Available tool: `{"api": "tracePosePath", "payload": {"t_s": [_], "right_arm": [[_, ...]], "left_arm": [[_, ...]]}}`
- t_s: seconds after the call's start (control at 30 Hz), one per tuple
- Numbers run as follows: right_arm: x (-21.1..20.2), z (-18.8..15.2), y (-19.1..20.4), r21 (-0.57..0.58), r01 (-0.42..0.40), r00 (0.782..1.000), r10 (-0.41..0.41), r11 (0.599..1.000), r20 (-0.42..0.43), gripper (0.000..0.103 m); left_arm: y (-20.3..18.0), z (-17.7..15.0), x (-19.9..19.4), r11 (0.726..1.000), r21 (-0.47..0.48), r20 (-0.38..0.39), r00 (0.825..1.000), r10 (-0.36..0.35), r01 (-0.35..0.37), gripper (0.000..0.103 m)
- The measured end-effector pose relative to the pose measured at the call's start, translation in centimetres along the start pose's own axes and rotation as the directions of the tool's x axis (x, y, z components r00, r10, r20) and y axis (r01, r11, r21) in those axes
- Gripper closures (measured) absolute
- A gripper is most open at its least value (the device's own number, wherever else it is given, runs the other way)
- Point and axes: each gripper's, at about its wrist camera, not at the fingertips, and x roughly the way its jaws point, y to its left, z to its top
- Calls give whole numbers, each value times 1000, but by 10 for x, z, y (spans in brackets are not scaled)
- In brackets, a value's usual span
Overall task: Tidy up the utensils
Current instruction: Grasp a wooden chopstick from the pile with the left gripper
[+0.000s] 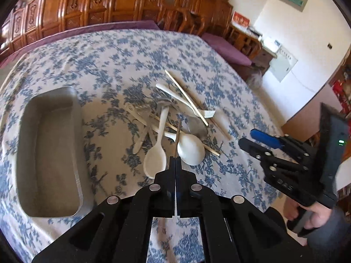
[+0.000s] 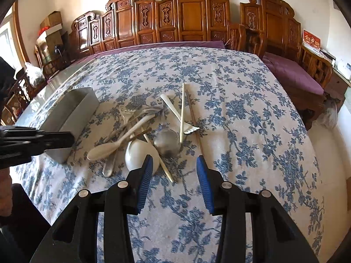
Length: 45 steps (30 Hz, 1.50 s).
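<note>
A pile of utensils lies in the middle of the table: white spoons [image 1: 154,160] [image 2: 103,150], a large white spoon bowl [image 1: 190,151] [image 2: 138,153], a metal spoon [image 1: 197,127] [image 2: 166,141], a white fork [image 1: 190,105] [image 2: 182,118] and chopsticks [image 1: 186,97] [image 2: 182,111]. An empty grey rectangular tray [image 1: 50,153] [image 2: 72,111] stands left of the pile. My left gripper [image 1: 175,159] is shut on a thin brown chopstick [image 1: 177,138] at the near edge of the pile. My right gripper [image 2: 174,166] [image 1: 254,140] is open and empty, just right of the pile.
The table wears a blue floral cloth [image 2: 241,100]. Carved wooden benches with purple cushions [image 2: 291,70] stand behind and to the right. The person's hand [image 1: 316,214] holds the right gripper's handle.
</note>
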Motion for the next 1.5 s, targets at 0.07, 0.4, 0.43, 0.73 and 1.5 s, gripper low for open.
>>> {"api": "tracePosePath", "payload": {"t_s": [0.07, 0.4, 0.43, 0.73, 1.5], "right_arm": [[1, 4, 5, -4, 0, 1000, 0, 1000, 4, 59], [-7, 3, 15, -8, 0, 1000, 0, 1000, 8, 59], [-9, 2, 14, -12, 4, 1000, -4, 1000, 9, 59], [-14, 1, 10, -19, 4, 1000, -3, 1000, 24, 59], [37, 42, 39, 43, -97, 995, 98, 994, -3, 59]], "left_arm": [[6, 0, -9, 1000, -1, 22, 1000, 12, -12, 103], [19, -27, 22, 998, 29, -48, 997, 60, -59, 98], [18, -29, 25, 996, 47, -56, 996, 72, -70, 89], [-3, -33, 61, 971, 183, -115, 978, 176, -153, 79], [30, -15, -34, 995, 73, 69, 995, 66, -71, 99]]}}
